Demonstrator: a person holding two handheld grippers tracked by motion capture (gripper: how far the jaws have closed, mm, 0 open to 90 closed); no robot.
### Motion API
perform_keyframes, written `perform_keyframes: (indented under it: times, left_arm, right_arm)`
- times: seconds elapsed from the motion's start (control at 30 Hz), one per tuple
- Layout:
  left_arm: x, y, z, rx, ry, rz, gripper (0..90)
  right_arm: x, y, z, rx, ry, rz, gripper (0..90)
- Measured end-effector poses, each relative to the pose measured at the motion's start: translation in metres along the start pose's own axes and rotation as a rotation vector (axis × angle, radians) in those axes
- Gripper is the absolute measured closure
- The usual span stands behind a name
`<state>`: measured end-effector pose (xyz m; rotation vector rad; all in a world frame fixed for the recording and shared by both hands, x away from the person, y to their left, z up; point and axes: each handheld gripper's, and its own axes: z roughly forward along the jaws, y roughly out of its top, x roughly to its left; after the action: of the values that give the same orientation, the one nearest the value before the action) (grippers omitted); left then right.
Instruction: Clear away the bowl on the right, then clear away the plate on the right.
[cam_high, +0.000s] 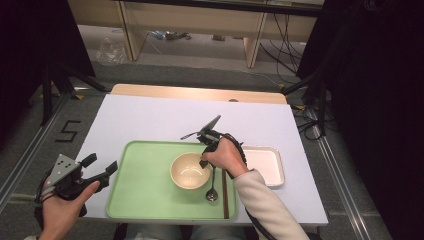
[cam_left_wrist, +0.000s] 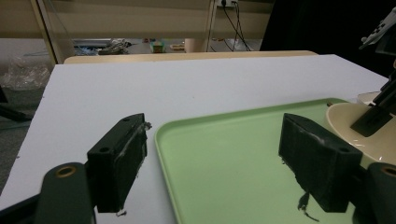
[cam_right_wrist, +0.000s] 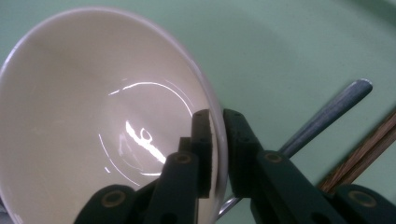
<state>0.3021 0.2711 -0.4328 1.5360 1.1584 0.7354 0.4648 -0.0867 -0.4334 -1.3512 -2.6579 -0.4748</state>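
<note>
A cream bowl (cam_high: 190, 170) stands on the green tray (cam_high: 145, 192). My right gripper (cam_high: 204, 162) comes down on the bowl's right edge. In the right gripper view the bowl (cam_right_wrist: 93, 116) fills the left, and my right gripper (cam_right_wrist: 217, 135) straddles its rim, one pad inside and one outside, both against the wall. My left gripper (cam_high: 101, 163) hovers open beside the tray's left edge with nothing in it. In the left gripper view my left gripper (cam_left_wrist: 212, 144) spans the tray's corner (cam_left_wrist: 224, 154), and the bowl (cam_left_wrist: 355, 116) sits at the right.
A metal spoon (cam_high: 212, 192) and dark chopsticks (cam_high: 225, 192) lie on the tray right of the bowl, close under my right forearm. A white rectangular dish (cam_high: 265, 165) sits on the white table top beside the tray. The spoon handle (cam_right_wrist: 327, 112) and the chopsticks (cam_right_wrist: 364, 149) lie just past the rim.
</note>
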Motion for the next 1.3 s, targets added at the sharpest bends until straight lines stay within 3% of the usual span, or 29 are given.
perform_keyframes:
  times: [0.13,0.2,0.3,0.33,0.47,0.53,0.6,0.67,0.8,0.87,0.9,0.97,1.07,1.13,1.17,1.27,1.3]
  left_arm:
    - [0.0,0.0,0.0,0.01,0.002,0.0,22.9]
    - [0.0,0.0,-0.001,0.01,0.002,0.001,22.9]
    - [0.001,0.0,-0.001,0.014,0.004,0.003,22.9]
    - [0.0,0.0,0.0,0.015,0.005,-0.001,22.9]
    - [0.001,0.0,0.0,0.018,0.005,0.005,22.8]
    - [0.0,0.0,0.001,0.019,0.007,0.002,22.8]
    - [0.0,0.0,0.002,0.022,0.007,0.0,22.8]
    - [0.0,0.0,0.003,0.026,0.007,0.004,22.8]
    - [-0.001,0.0,0.003,0.027,0.006,0.009,22.8]
    - [-0.001,0.0,0.002,0.025,0.004,0.006,22.8]
    - [-0.001,0.0,0.002,0.024,0.003,0.005,22.8]
    - [0.0,0.0,0.001,0.02,0.007,0.0,22.8]
    - [0.001,-0.001,0.001,0.023,0.008,-0.002,22.8]
    - [0.001,-0.001,0.001,0.023,0.011,-0.001,22.8]
    - [0.001,-0.001,0.002,0.025,0.011,0.002,22.8]
    - [0.0,-0.001,0.002,0.03,0.009,0.006,22.8]
    - [0.0,-0.001,0.002,0.03,0.01,0.006,22.8]
  right_arm:
    - [0.001,0.0,-0.009,-0.024,-0.022,-0.041,68.0]
    - [0.002,-0.001,-0.015,-0.026,-0.013,-0.018,62.7]
    - [-0.003,-0.003,-0.026,-0.055,-0.007,-0.035,55.6]
    - [-0.002,-0.004,-0.034,-0.062,-0.006,-0.001,52.8]
    - [-0.012,-0.01,-0.056,-0.145,-0.004,-0.021,39.3]
    - [-0.019,-0.014,-0.068,-0.186,-0.026,0.027,34.6]
    - [-0.032,-0.02,-0.078,-0.217,-0.049,0.044,33.4]
    - [-0.042,-0.025,-0.083,-0.218,-0.063,0.113,33.7]
    - [-0.069,-0.036,-0.089,-0.225,-0.106,0.186,34.6]
    - [-0.075,-0.039,-0.091,-0.224,-0.116,0.223,35.1]
    - [-0.081,-0.041,-0.092,-0.242,-0.131,0.208,35.2]
    - [-0.081,-0.043,-0.093,-0.23,-0.134,0.254,35.2]
    - [-0.087,-0.044,-0.093,-0.233,-0.145,0.238,35.5]
    - [-0.088,-0.045,-0.093,-0.193,-0.153,0.266,36.8]
    - [-0.091,-0.046,-0.091,-0.206,-0.168,0.256,38.0]
    - [-0.103,-0.052,-0.088,-0.176,-0.191,0.229,40.1]
    - [-0.106,-0.054,-0.088,-0.156,-0.199,0.241,41.4]
